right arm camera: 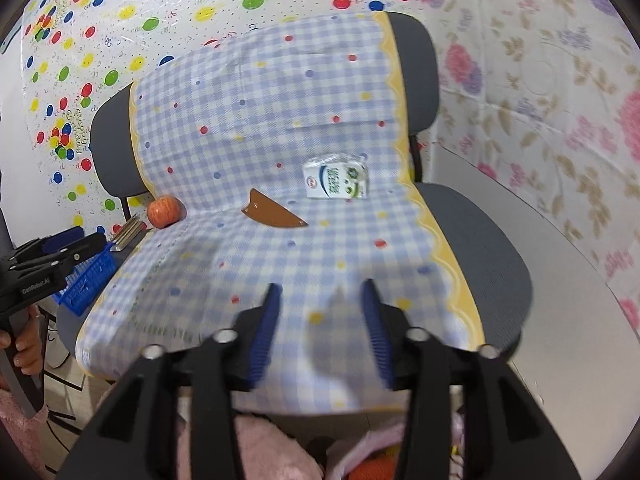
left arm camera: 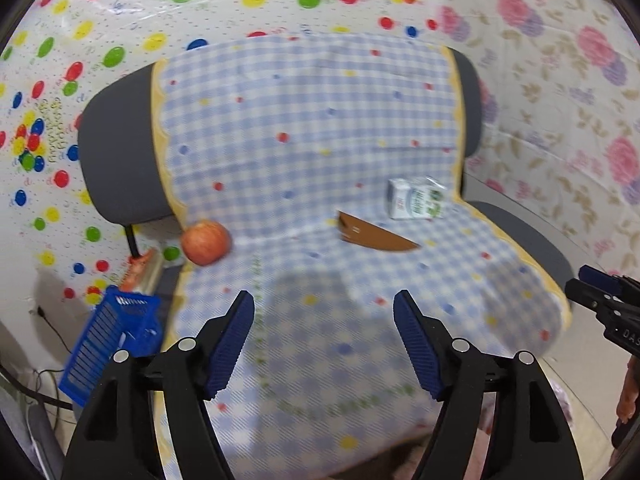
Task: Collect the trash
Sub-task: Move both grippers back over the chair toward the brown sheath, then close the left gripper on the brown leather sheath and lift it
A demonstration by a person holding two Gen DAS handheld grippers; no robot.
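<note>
The left gripper (left arm camera: 324, 344), black-armed with ribbed blue pads, stood with its jaws parted wide and nothing between them, hovering over the near edge of a grey office chair (left arm camera: 116, 156) draped in a blue-and-white checked cloth (left arm camera: 304, 120) with a yellow scalloped border. The right gripper (right arm camera: 324, 332) hung beside it, jaws parted less widely and also empty. Far from both, on the seat near the backrest, lay a flat brown piece of card or peel with a curved edge (right arm camera: 272, 214); to its right stood a small white and green drink carton (right arm camera: 336, 180). At the far left edge of the seat rested a red-orange apple (left arm camera: 206, 242). A blue slatted plastic basket (left arm camera: 112, 340) sat on the floor to the left, below the seat. The likely risks: the flat brown piece might slide or bunch the loose cloth under pinching fingers; the light carton might tip or squash if gripped off-centre; dragging the cloth could roll the apple off the edge. The apple could also be mistaken for trash.
</note>
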